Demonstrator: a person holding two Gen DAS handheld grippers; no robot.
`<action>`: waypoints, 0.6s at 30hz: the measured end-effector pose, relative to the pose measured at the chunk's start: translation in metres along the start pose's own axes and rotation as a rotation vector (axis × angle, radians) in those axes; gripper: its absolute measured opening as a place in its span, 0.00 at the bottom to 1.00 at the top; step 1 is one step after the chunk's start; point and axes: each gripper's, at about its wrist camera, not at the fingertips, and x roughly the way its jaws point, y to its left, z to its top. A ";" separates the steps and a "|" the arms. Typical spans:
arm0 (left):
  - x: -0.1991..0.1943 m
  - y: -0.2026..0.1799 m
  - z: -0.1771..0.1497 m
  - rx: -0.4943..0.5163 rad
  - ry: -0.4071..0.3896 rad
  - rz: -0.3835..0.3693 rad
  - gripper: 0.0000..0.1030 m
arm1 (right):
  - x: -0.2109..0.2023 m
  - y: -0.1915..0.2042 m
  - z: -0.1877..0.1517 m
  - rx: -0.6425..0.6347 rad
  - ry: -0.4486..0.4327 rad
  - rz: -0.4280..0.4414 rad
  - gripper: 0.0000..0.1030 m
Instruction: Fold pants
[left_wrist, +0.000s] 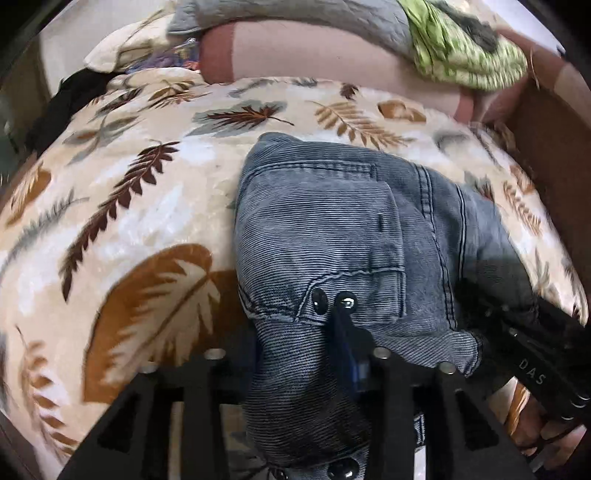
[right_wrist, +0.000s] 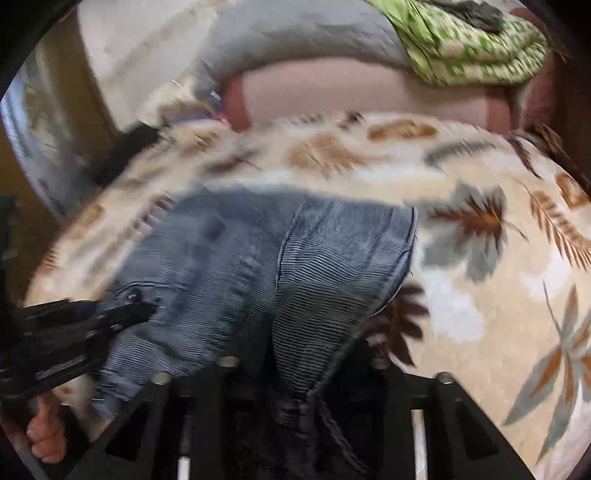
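Grey-blue corduroy pants (left_wrist: 332, 229) lie bunched on a leaf-print blanket (left_wrist: 122, 206), with a back pocket and two metal buttons facing up. My left gripper (left_wrist: 295, 373) is shut on the waistband end by the buttons. The pants also show in the right wrist view (right_wrist: 258, 258), blurred. My right gripper (right_wrist: 299, 391) is shut on a fold of the pants fabric. Each gripper shows in the other's view: the right one at the lower right (left_wrist: 532, 339), the left one at the lower left (right_wrist: 74, 332).
The blanket (right_wrist: 498, 295) covers a bed or couch. At the back lie a pink cushion (left_wrist: 332, 51), a grey quilt (left_wrist: 295, 14) and a green patterned cloth (left_wrist: 461, 55). A brown wooden edge (left_wrist: 554, 147) stands at the right. Dark cloth (left_wrist: 66, 103) lies at the far left.
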 end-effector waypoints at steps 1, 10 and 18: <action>-0.003 0.000 -0.002 0.002 -0.008 0.024 0.63 | -0.002 -0.004 -0.001 0.017 -0.007 0.005 0.44; -0.067 -0.010 -0.021 0.067 -0.076 0.172 0.74 | -0.079 -0.008 -0.011 -0.032 -0.103 -0.044 0.53; -0.153 -0.038 -0.034 0.092 -0.252 0.263 0.83 | -0.178 0.018 -0.029 -0.111 -0.277 -0.064 0.62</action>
